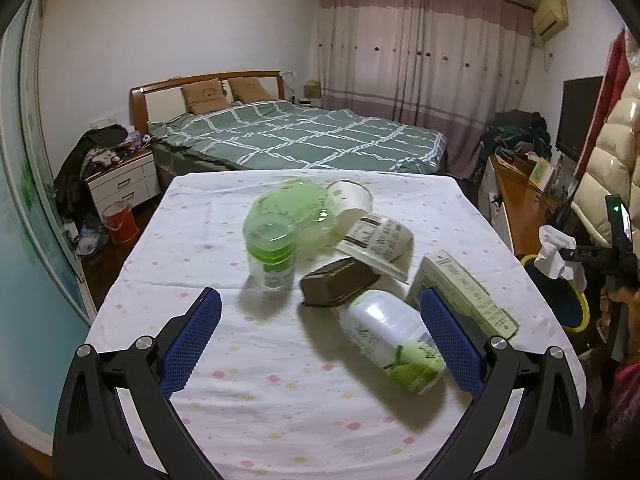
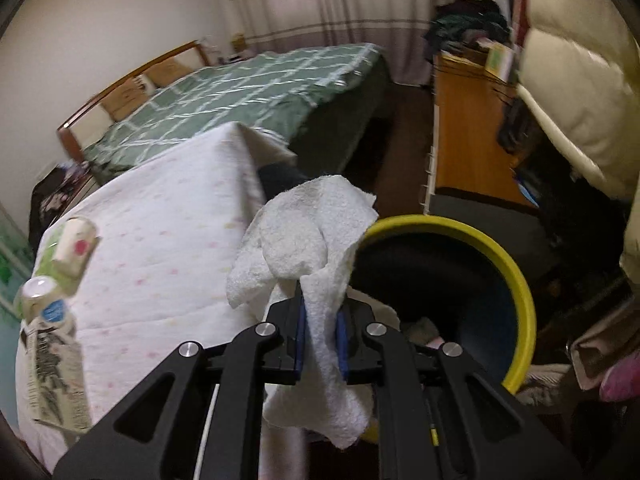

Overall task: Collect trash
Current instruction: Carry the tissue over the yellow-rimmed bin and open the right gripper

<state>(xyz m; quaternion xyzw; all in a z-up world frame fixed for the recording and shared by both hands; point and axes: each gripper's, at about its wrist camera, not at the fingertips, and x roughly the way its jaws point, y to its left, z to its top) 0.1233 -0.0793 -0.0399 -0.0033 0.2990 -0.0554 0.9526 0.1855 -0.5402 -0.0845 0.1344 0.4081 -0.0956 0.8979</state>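
1. The right gripper (image 2: 321, 334) pinches a crumpled paper towel (image 2: 308, 236) beside the yellow-rimmed bin (image 2: 520, 280); release comes next, I'd say.
2. The left gripper (image 1: 320, 328) gapes empty over the toppled bottle (image 1: 390, 340) on the table (image 1: 240, 400).

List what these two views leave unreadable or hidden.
- Bin contents: right wrist view, white tissue and right hand-held gripper cover the opening.
- Label text on lying bottle: left wrist view, blurred.
- Brown tray contents: left wrist view, apparently overturned.
- Carton: left hand-held gripper finger overlaps it.
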